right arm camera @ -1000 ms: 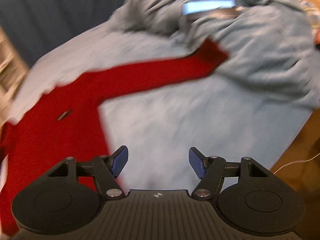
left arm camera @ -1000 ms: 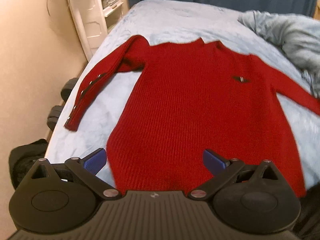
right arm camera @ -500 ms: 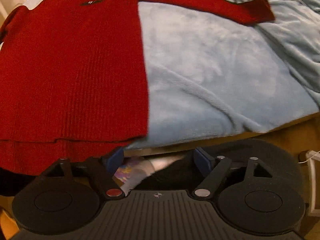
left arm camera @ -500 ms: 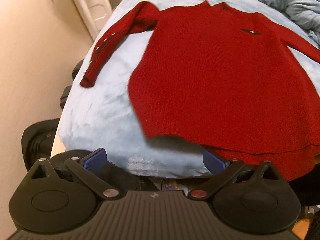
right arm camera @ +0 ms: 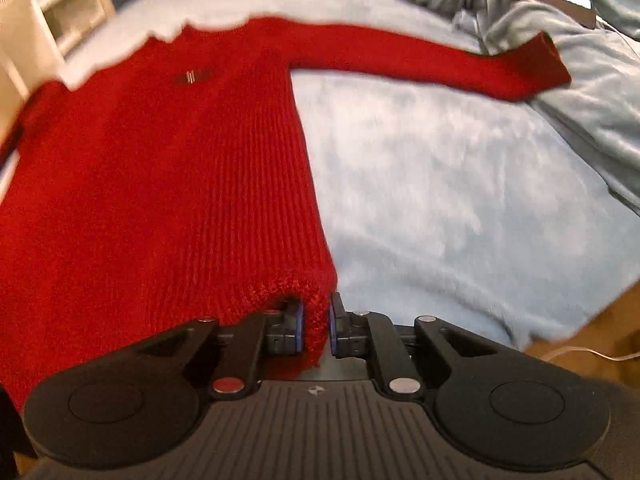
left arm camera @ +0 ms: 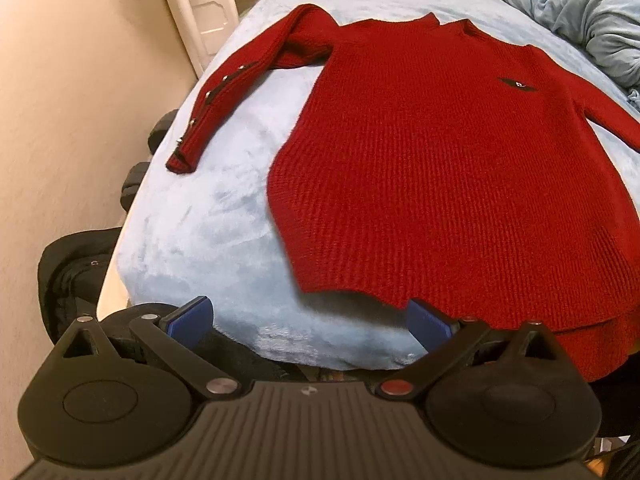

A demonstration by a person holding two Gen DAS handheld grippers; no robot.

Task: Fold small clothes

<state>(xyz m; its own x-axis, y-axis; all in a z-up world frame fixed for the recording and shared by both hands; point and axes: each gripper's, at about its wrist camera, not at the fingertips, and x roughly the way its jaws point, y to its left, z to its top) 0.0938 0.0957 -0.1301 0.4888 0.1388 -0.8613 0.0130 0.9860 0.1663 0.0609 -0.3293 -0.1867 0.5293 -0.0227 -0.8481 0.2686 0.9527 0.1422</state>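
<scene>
The right gripper [right arm camera: 314, 326] is clamped on the near right hem corner of the red sweater [left arm camera: 452, 160], while the left gripper [left arm camera: 308, 322] hangs with its fingers wide apart just off the bed's near edge. A pale blue plush blanket [left arm camera: 208, 224] covers the bed, with a beige wall [left arm camera: 60, 100] and white shelving [left arm camera: 200, 4] at its left side. The right view is motion-blurred, and the sweater lies flat, front up, sleeves spread, hem over the near edge.

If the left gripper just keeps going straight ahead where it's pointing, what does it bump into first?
Probably the fluffy blue blanket at the bed's near edge, right between the open fingers of the left gripper. The red sweater hem lies just beyond, by the right fingertip. Depth is hard to judge here.
</scene>
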